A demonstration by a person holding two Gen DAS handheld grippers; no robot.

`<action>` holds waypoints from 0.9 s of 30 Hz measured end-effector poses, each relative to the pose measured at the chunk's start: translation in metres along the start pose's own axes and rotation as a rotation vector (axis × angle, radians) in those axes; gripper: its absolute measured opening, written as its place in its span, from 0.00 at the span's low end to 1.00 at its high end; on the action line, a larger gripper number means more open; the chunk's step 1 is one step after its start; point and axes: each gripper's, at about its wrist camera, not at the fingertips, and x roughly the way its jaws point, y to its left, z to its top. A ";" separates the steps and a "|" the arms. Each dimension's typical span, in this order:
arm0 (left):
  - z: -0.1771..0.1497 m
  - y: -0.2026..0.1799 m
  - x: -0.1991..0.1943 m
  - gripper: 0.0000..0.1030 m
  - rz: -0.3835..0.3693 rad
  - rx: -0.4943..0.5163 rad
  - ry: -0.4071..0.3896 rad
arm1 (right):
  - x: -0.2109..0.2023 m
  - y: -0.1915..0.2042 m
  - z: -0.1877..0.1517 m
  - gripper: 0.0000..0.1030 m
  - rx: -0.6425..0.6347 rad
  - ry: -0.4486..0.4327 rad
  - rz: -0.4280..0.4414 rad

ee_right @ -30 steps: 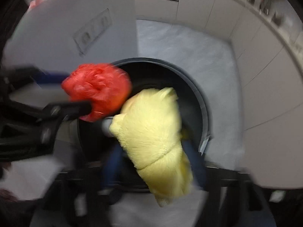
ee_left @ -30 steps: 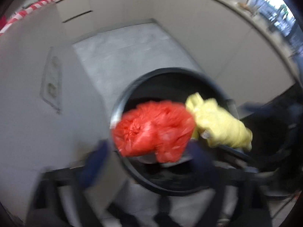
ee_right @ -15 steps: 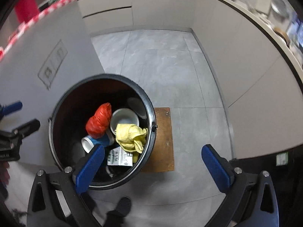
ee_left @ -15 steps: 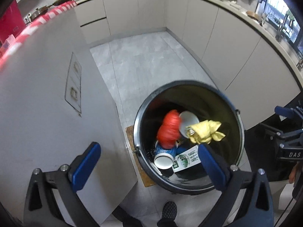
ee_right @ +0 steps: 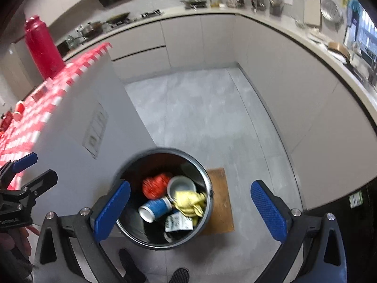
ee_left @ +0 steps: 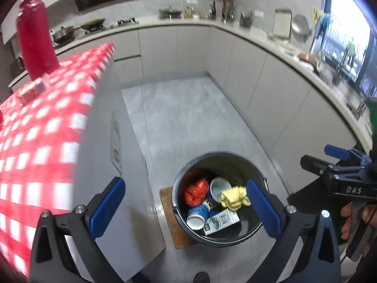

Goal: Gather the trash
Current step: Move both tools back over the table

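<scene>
A black round trash bin [ee_left: 255, 232] [ee_right: 132, 232] stands on the floor below both grippers. In it lie a crumpled red bag [ee_left: 196, 192] [ee_right: 155, 185], a crumpled yellow bag [ee_left: 234, 197] [ee_right: 188, 202], a blue paper cup [ee_left: 196, 214] [ee_right: 154, 208], a white bowl [ee_left: 219, 186] [ee_right: 181, 185] and a small carton [ee_left: 221, 221] [ee_right: 178, 222]. My left gripper [ee_left: 186, 208] is open and empty, high above the bin. My right gripper [ee_right: 190, 210] is open and empty, also high above the bin.
A counter with a red-and-white checked cloth [ee_left: 44, 122] [ee_right: 35, 113] is at the left, with a red flask [ee_left: 35, 35] [ee_right: 43, 47] on it. A brown mat [ee_right: 220, 200] lies under the bin. Grey cabinets [ee_left: 271, 89] line the back and right.
Both grippers opened and dropped the red and yellow bags into the bin. Both then rose and tilted up, so the bin looks smaller and the kitchen counters show.
</scene>
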 end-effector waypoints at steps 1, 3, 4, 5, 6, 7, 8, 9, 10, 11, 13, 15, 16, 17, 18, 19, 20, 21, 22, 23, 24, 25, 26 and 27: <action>0.003 0.005 -0.007 1.00 0.006 -0.010 -0.017 | -0.005 0.006 0.006 1.00 -0.008 -0.017 0.007; 0.006 0.018 -0.015 1.00 0.034 -0.034 -0.045 | -0.010 0.017 0.017 1.00 -0.027 -0.039 0.021; 0.007 0.025 -0.019 1.00 0.046 -0.047 -0.055 | -0.012 0.025 0.024 1.00 -0.040 -0.048 0.030; 0.009 0.034 -0.022 1.00 0.054 -0.058 -0.062 | -0.013 0.033 0.029 1.00 -0.050 -0.056 0.038; 0.009 0.047 -0.026 1.00 0.079 -0.077 -0.074 | -0.013 0.042 0.035 1.00 -0.062 -0.064 0.050; 0.010 0.056 -0.028 1.00 0.096 -0.089 -0.080 | -0.013 0.051 0.040 1.00 -0.075 -0.070 0.063; 0.010 0.068 -0.031 1.00 0.115 -0.105 -0.084 | -0.013 0.057 0.044 1.00 -0.086 -0.075 0.072; 0.009 0.076 -0.034 1.00 0.132 -0.119 -0.089 | -0.012 0.070 0.050 1.00 -0.105 -0.082 0.090; 0.008 0.090 -0.038 1.00 0.153 -0.140 -0.095 | -0.010 0.084 0.057 1.00 -0.124 -0.085 0.110; 0.008 0.100 -0.041 1.00 0.169 -0.156 -0.100 | -0.009 0.095 0.062 1.00 -0.139 -0.087 0.124; 0.004 0.127 -0.049 1.00 0.213 -0.195 -0.112 | -0.006 0.124 0.072 1.00 -0.178 -0.094 0.154; 0.000 0.153 -0.056 1.00 0.251 -0.229 -0.119 | -0.001 0.153 0.081 1.00 -0.220 -0.097 0.174; -0.002 0.164 -0.059 1.00 0.267 -0.243 -0.124 | 0.000 0.166 0.085 1.00 -0.235 -0.099 0.183; -0.003 0.175 -0.062 1.00 0.282 -0.256 -0.126 | 0.003 0.182 0.090 1.00 -0.254 -0.102 0.195; -0.005 0.189 -0.064 1.00 0.297 -0.273 -0.127 | 0.006 0.199 0.096 1.00 -0.272 -0.105 0.207; -0.006 0.204 -0.066 1.00 0.312 -0.291 -0.131 | 0.009 0.218 0.103 1.00 -0.291 -0.108 0.221; -0.007 0.218 -0.068 1.00 0.326 -0.305 -0.133 | 0.012 0.233 0.108 1.00 -0.306 -0.111 0.236; -0.007 0.229 -0.068 1.00 0.334 -0.316 -0.133 | 0.014 0.247 0.113 1.00 -0.318 -0.111 0.250; -0.007 0.243 -0.069 1.00 0.344 -0.329 -0.136 | 0.018 0.266 0.120 1.00 -0.333 -0.109 0.263; -0.007 0.255 -0.070 1.00 0.356 -0.340 -0.136 | 0.022 0.277 0.123 1.00 -0.343 -0.107 0.269; -0.006 0.270 -0.069 1.00 0.366 -0.355 -0.134 | 0.027 0.297 0.129 1.00 -0.358 -0.106 0.277; -0.005 0.285 -0.069 1.00 0.371 -0.372 -0.136 | 0.031 0.312 0.133 1.00 -0.368 -0.102 0.282; -0.005 0.296 -0.070 1.00 0.378 -0.383 -0.139 | 0.033 0.322 0.136 1.00 -0.374 -0.099 0.286; -0.005 0.307 -0.071 1.00 0.384 -0.393 -0.141 | 0.038 0.339 0.141 1.00 -0.385 -0.095 0.294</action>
